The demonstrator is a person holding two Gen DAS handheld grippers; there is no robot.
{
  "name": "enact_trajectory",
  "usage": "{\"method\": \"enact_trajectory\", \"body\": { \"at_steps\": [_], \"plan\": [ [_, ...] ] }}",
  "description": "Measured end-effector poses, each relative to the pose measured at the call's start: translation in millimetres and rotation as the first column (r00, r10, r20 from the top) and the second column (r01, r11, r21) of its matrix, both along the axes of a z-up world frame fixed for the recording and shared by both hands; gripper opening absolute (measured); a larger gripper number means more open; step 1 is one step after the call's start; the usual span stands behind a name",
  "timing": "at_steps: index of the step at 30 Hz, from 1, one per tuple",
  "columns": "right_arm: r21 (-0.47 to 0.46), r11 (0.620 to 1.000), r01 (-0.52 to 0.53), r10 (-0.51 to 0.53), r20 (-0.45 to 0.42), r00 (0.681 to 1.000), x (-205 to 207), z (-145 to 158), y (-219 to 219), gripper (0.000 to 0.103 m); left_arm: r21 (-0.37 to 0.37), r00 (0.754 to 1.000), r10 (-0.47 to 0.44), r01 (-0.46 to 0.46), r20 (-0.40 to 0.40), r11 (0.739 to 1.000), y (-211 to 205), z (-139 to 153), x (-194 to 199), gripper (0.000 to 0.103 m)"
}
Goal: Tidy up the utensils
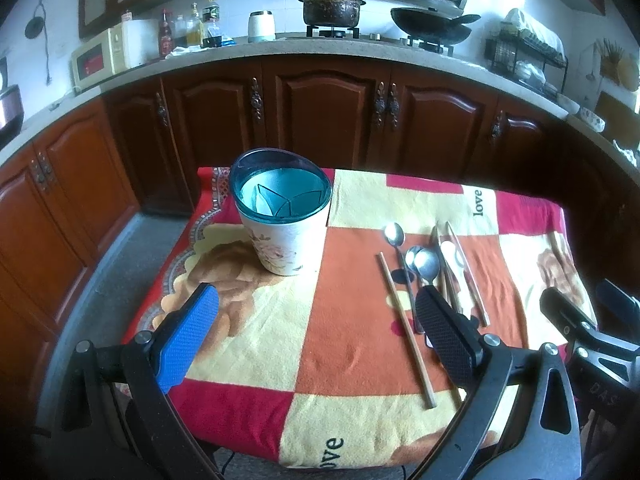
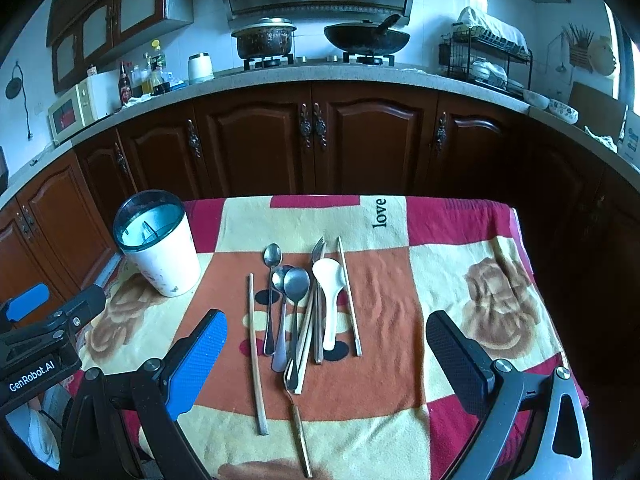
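A white utensil holder (image 1: pixel 283 216) with a teal rim and inner dividers stands upright on the patterned cloth; it also shows in the right wrist view (image 2: pixel 158 242). Loose utensils lie in a pile to its right: metal spoons (image 2: pixel 295 282), a white plastic spoon (image 2: pixel 329 280), chopsticks (image 2: pixel 256 354), a fork (image 2: pixel 318 250) and a wood-handled fork (image 2: pixel 298 416). My left gripper (image 1: pixel 316 332) is open and empty, low over the table's near side. My right gripper (image 2: pixel 326 354) is open and empty, straddling the near end of the pile.
The table (image 2: pixel 492 264) is covered by a red, orange and cream blanket. Dark wooden cabinets (image 2: pixel 320 140) and a countertop with a pot, a wok (image 2: pixel 366 38) and a dish rack stand behind it. The floor lies to the left.
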State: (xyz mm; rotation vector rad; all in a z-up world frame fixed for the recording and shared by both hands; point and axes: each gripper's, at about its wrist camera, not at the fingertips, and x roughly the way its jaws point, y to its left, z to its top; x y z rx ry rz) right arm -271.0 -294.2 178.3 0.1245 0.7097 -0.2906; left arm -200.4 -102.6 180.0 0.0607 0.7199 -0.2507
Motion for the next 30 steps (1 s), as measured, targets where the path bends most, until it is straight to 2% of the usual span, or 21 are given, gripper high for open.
{"method": "enact_trajectory", "body": {
  "at_steps": [11, 30],
  "plan": [
    [-0.001, 1.0, 0.005, -0.005, -0.018, 1.0, 5.5, -6.7, -4.1, 0.099, -0.038, 1.0, 0.006, -0.006, 0.002, 0.999, 2.2, -4.2, 3.7, 0.098],
    [0.009, 1.0, -0.002, 0.002, -0.038, 0.999, 11.5, -16.3, -6.7, 0.099, -0.006, 1.0, 0.006, -0.006, -0.026, 1.0, -3.2, -12.6, 9.9, 0.098]
  ]
}}
